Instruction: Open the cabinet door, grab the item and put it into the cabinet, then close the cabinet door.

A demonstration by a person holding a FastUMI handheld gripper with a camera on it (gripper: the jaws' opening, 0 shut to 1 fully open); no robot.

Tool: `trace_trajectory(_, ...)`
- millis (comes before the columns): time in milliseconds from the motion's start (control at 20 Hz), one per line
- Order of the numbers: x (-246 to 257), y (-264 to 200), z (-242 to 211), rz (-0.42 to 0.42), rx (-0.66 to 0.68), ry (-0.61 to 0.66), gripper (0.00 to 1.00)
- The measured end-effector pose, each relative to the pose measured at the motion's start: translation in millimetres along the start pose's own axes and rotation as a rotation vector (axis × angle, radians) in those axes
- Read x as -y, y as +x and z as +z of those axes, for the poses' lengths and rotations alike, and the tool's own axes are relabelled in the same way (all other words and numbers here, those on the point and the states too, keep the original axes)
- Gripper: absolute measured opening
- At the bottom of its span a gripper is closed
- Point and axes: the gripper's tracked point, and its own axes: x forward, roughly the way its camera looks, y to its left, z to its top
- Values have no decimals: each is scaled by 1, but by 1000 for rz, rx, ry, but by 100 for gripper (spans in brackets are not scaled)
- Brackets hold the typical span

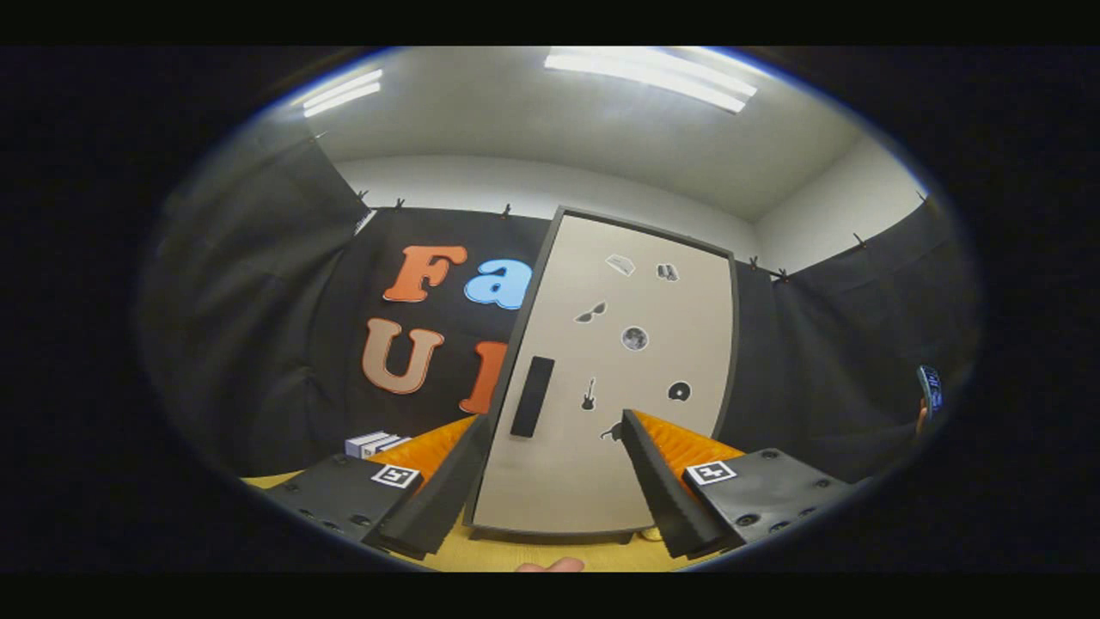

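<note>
My gripper (pixel 554 468) fingers are spread wide with nothing between them, aimed at the closed cabinet door (pixel 619 378) just ahead, lined up with its dark handle (pixel 532 396) for pulling.

Black cloth walls (pixel 258 344), white ceiling (pixel 533 129) with strip lights (pixel 653 77), yellow tabletop (pixel 533 554)

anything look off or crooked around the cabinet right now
Nothing stands out. The cabinet door is shut and intact; it looks tilted, but that fits the fisheye view. Its dark handle and small stickers are in place. The tool is open just ahead of the door, touching nothing. A small white box sits left of the cabinet.
</note>
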Motion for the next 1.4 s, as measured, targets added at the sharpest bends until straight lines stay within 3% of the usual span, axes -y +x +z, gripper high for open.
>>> trace_trajectory(200, 2, 7, 4, -4, 7, 7, 97)
trace_trajectory(400, 14, 42, 10, -45, -9, 22, 97)
trace_trajectory(700, 11, 113, -38, -88, -148, 43, 97)
trace_trajectory(1000, -24, 161, -92, -10, -245, 209, 96)
trace_trajectory(1150, -30, 182, -95, -12, -236, 197, 96)
trace_trajectory(1250, -32, 192, -96, -21, -237, 141, 91)
trace_trajectory(1350, -36, 204, -95, -16, -227, 113, 80)
trace_trajectory(1400, -40, 209, -97, -6, -242, 102, 80)
